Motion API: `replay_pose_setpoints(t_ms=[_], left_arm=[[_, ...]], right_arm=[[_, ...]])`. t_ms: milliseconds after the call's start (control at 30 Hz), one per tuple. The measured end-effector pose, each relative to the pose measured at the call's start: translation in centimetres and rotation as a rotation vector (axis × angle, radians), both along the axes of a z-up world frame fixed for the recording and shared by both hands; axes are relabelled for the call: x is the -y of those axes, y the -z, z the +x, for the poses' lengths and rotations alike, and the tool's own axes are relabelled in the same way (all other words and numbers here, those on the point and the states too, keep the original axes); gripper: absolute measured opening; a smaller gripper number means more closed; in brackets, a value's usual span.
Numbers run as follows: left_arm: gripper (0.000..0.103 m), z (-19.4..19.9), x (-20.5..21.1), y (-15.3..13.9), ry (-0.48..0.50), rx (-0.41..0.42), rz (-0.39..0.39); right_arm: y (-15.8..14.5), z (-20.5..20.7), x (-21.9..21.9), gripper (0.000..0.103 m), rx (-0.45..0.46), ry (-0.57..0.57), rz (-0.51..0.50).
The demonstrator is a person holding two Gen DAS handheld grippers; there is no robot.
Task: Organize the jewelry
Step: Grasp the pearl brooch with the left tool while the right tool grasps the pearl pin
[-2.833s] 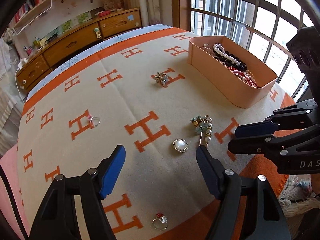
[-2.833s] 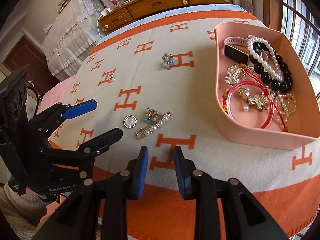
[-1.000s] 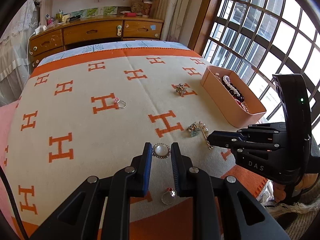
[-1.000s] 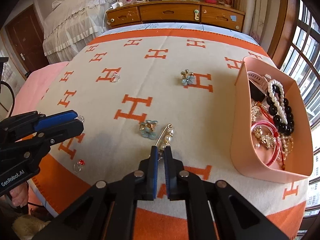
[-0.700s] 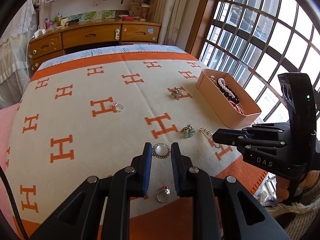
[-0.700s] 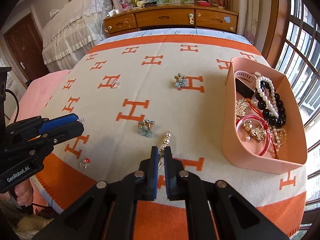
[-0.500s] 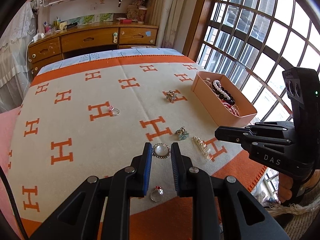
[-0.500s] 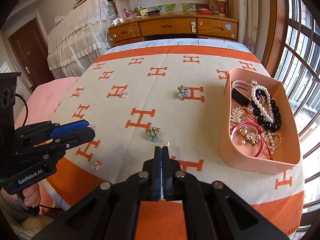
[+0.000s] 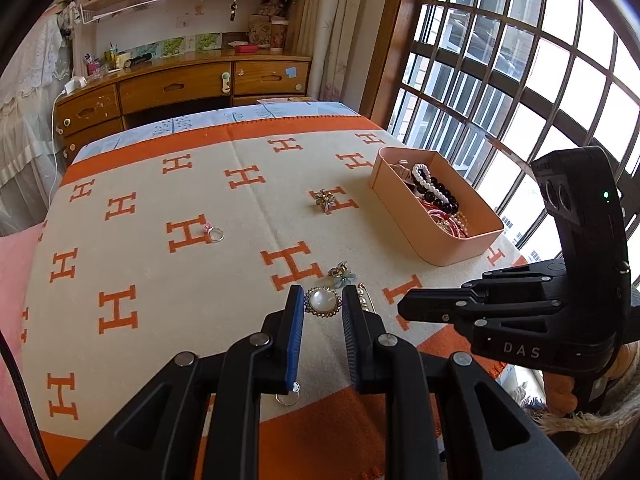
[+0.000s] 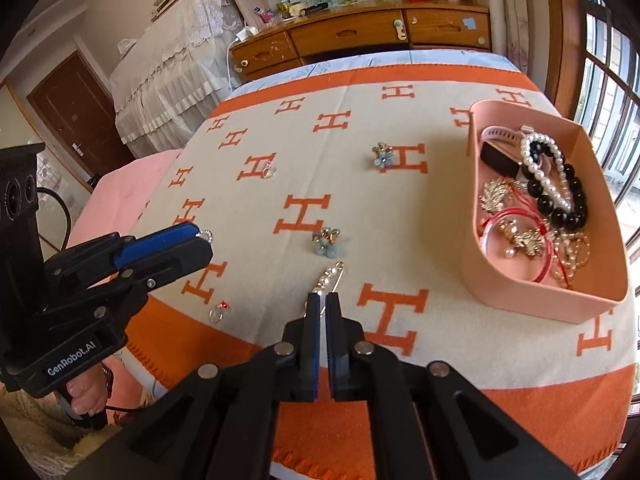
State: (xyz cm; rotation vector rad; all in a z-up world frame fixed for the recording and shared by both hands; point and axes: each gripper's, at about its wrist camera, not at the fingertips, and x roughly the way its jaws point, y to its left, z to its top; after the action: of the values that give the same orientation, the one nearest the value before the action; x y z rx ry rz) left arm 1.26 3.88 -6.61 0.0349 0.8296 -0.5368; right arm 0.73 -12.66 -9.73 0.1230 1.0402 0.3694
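both grippers [image 9: 322, 302] [image 10: 323, 300] clamp jewelry above the blanket's [image 9: 168, 280] near edge.

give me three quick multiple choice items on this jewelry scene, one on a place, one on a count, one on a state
1. Where is the pink box?
A. on the blanket's window side
B. on the wooden dresser
C. on the floor

2. How many flower-shaped pieces lie loose on the blanket?
A. none
B. two
C. five

3. What is the left hand-held gripper doing?
A. standing wide open and empty
B. holding a black bead bracelet
C. holding the round pearl brooch

Answers:
1. A: the box sits at the blanket edge nearest the barred window.
2. B: one flower piece lies far out, another lies nearer.
3. C: the brooch sits between its two blue pads.
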Motion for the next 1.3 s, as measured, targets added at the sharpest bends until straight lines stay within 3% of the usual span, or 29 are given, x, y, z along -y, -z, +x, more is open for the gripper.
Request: replay_pose_setpoints(t_ms=[200, 567, 800, 867, 933, 1133, 1300], left_arm=[[0.017, -0.2, -0.4, 0.1, -0.011, -0.008, 0.004], [0.017, 0.0, -1.9, 0.2, -0.040, -0.012, -0.028], [0.017, 0.4, -3.0, 0.7, -0.074, -0.033, -0.058], [0.017, 0.3, -3.3, 0.7, -0.080, -0.032, -0.066], [0.017, 0.1, -3.6, 0.8, -0.084, -0.029, -0.071], [0.017, 0.1, -4.0, 0.8, -0.089, -0.029, -0.076], [0.017, 0.1, -3.5, 0.5, -0.083, -0.024, -0.070]], right_arm=[[0.8, 0.7, -1.4, 0.024, -0.014, -0.013, -0.034], [2.3, 1.8, -3.7, 0.024, -0.063, -0.007, -0.182], [2.5, 1.2, -5.6, 0.024, -0.010, -0.051, -0.338], [2.5, 1.0, -5.5, 0.020, 0.000, -0.053, -0.347], [2.4, 1.0, -5.3, 0.007, 0.000, -0.047, -0.351], [1.8, 1.0, -4.0, 0.007, -0.002, -0.022, -0.284], [-0.3, 0.0, -2.5, 0.007, 0.053, 0.000, -0.190]])
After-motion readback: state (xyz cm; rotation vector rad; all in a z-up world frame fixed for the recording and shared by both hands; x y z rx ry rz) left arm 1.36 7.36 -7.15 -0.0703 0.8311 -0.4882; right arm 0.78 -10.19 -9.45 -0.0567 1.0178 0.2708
